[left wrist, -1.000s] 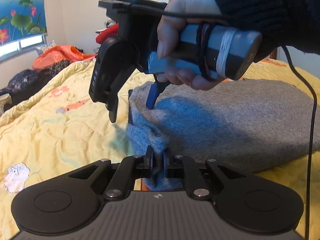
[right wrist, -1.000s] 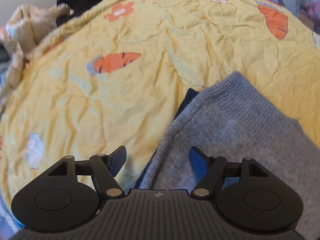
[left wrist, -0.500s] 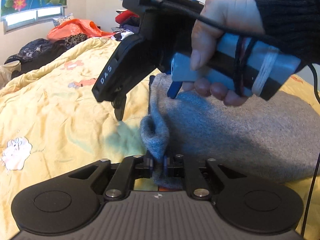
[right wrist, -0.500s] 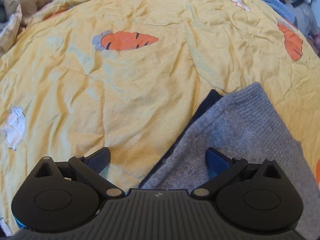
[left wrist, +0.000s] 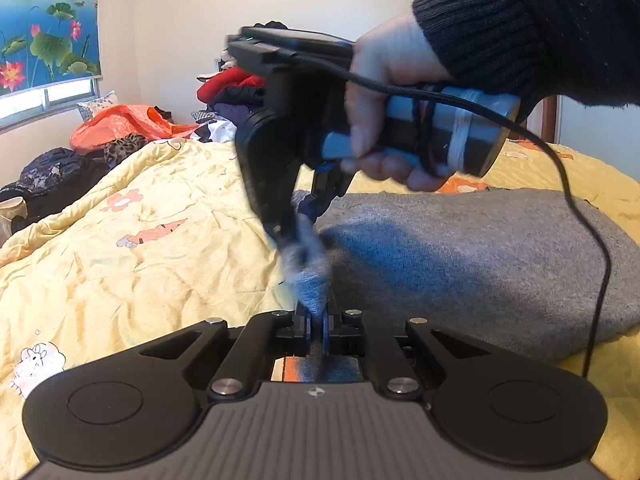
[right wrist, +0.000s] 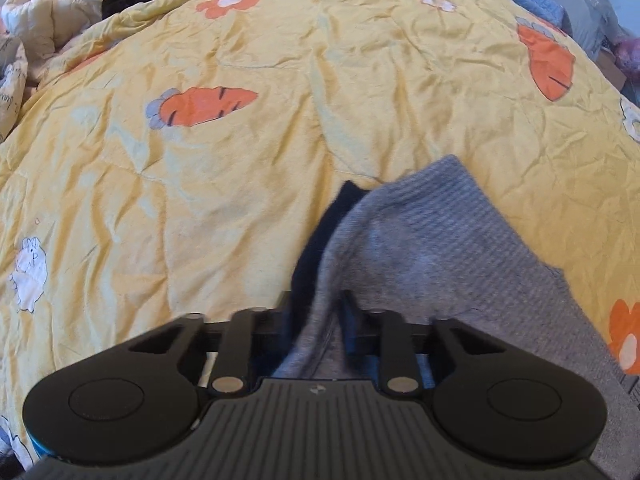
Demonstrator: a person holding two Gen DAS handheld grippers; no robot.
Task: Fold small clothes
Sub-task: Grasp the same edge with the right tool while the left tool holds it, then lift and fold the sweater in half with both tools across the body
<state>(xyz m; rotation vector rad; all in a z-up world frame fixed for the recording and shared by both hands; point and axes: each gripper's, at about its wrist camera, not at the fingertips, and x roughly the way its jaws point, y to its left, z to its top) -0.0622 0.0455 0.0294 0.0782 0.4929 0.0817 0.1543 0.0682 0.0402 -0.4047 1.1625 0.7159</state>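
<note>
Grey sweater (left wrist: 480,256) lies on yellow bedspread (right wrist: 240,160). Left gripper (left wrist: 316,330) and right gripper (right wrist: 316,320), fingers both clamped on its near edge, likely pinching two points to lift and fold

- The right gripper (left wrist: 296,220) is motion-blurred in the left wrist view; where its jaws meet the grey sweater (left wrist: 480,256) is smeared.
- The pinched sweater edge (left wrist: 310,276) is blurred, so its folds cannot be told.
- The left gripper (left wrist: 316,330) hides the cloth beneath its body.
- In the right wrist view, the right gripper's body covers the sweater's near part; the picture's right edge cuts the sweater off.
- The dark layer (right wrist: 320,240) under the sweater is mostly hidden.
- The clothes pile (left wrist: 232,96) at the bed's (left wrist: 140,260) far edge is too small to tell apart.
</note>
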